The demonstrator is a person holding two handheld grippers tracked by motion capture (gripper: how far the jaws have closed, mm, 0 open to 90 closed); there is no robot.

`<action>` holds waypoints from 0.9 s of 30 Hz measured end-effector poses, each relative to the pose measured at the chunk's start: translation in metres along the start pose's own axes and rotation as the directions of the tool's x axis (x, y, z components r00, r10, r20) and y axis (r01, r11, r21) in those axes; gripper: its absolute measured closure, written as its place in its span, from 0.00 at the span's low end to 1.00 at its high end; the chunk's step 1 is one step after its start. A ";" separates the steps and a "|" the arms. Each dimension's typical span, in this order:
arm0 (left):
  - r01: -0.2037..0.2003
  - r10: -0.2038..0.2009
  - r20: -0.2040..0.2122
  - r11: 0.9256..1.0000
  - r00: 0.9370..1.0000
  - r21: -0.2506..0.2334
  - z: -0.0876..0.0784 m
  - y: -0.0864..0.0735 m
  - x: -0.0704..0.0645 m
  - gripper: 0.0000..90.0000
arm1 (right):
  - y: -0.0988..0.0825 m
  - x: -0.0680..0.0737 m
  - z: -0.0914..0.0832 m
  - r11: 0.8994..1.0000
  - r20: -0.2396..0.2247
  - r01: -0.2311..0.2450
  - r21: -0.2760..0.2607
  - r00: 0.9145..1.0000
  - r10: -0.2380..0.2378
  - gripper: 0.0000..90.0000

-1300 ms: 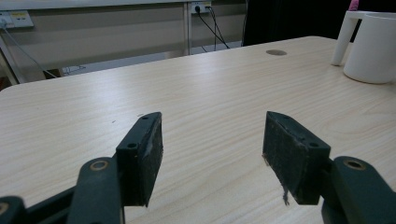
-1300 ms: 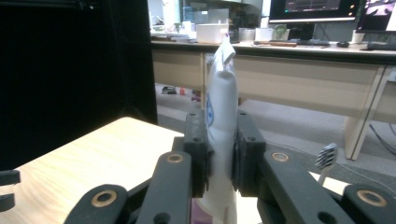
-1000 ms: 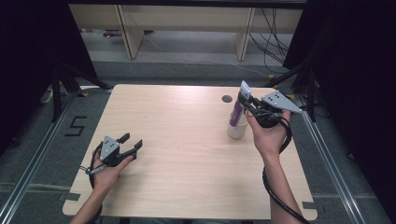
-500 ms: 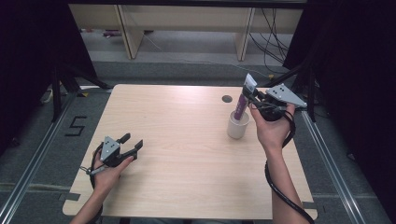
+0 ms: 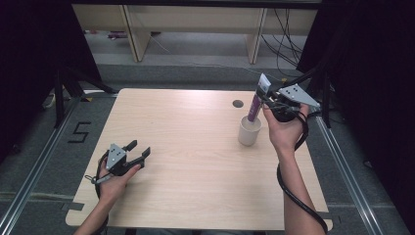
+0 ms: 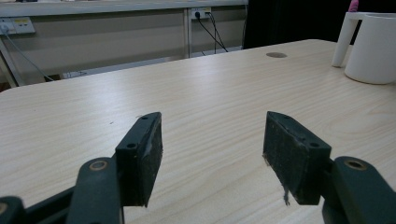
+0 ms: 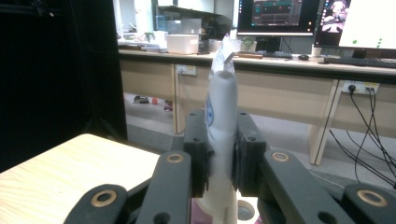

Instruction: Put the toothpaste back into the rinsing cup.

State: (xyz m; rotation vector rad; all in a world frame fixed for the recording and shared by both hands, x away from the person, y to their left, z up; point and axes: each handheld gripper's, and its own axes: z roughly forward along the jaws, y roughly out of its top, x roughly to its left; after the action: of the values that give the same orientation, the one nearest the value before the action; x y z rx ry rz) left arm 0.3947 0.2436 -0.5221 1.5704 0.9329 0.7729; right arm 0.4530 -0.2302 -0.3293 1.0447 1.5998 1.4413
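At right of centre in the high view, the right claw (image 5: 268, 101), clamped on the toothpaste tube (image 5: 255, 104), has shifted it over the white mug (image 5: 249, 132), lower end now inside, ready for release.

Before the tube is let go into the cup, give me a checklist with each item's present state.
1. Right gripper shut on the tube: ok.
2. Tube's lower end inside the cup: ok in the high view.
3. Tube resting on the cup's bottom: cannot tell.
4. Cup upright on the table: ok.
5. Left gripper open, holding nothing, well away from the cup: ok.
6. Tube upright: not ok, it leans towards the right gripper.
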 end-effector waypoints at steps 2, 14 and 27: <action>-0.002 0.002 0.000 1.000 1.000 0.001 0.000 0.000 0.000 0.42 | -0.001 -0.001 0.001 1.000 0.000 0.000 0.010 1.000 0.000 0.88; -0.006 0.006 0.006 1.000 1.000 -0.015 0.002 -0.002 0.000 0.42 | -0.003 -0.003 0.008 1.000 0.019 0.010 0.013 1.000 -0.010 0.88; -0.011 0.011 0.003 1.000 1.000 -0.007 0.001 -0.001 -0.003 0.42 | -0.020 -0.007 0.020 0.999 0.042 0.005 0.033 0.999 -0.006 0.88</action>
State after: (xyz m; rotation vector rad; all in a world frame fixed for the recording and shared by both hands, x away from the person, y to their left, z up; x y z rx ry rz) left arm 0.3941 0.2410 -0.5236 1.5715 0.9195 0.7807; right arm 0.4721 -0.2289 -0.3516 1.0818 1.5994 1.3848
